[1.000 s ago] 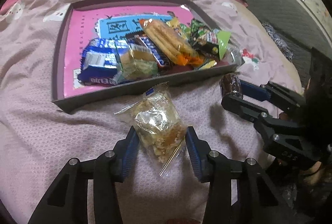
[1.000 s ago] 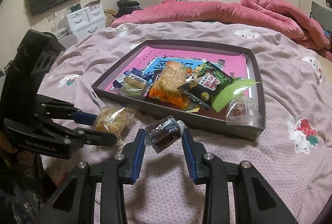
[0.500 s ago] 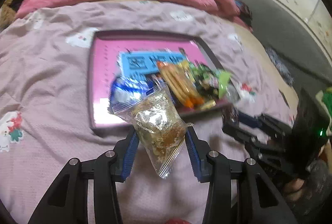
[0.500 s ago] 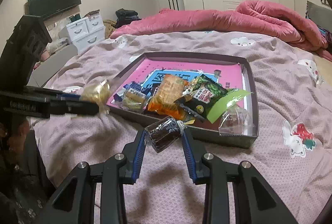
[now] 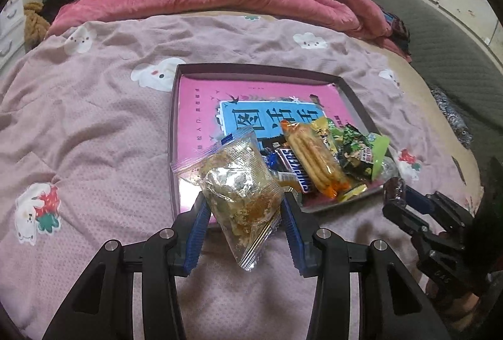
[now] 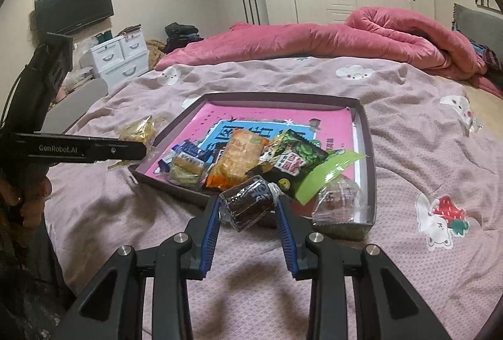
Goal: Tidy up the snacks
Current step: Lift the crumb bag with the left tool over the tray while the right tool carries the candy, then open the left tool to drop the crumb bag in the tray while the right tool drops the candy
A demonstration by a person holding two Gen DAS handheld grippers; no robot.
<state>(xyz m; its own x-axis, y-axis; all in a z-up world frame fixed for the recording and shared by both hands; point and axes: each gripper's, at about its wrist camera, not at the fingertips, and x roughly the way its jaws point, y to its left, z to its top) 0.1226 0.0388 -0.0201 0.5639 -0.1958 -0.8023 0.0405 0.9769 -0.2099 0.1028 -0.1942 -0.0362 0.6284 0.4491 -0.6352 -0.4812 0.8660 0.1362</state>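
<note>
right tool (image 6: 246, 208) gripping dark snack (image 6: 246, 206), tray (image 6: 366, 132) beyond

Legible text. "GenRobot.AI" in white letters runs along the black side of the left tongs (image 6: 78, 148), seen from the right wrist. "SNICKERS", partly covered, stands on a blue-and-brown chocolate bar (image 5: 294, 170) in the tray (image 5: 251, 69). Large Chinese characters, among them 图, fill the blue panel of the pink picture book (image 5: 270, 116) lining the tray. Red-and-white Chinese print marks the green seaweed packet (image 6: 292, 160); it cannot be read.
</note>
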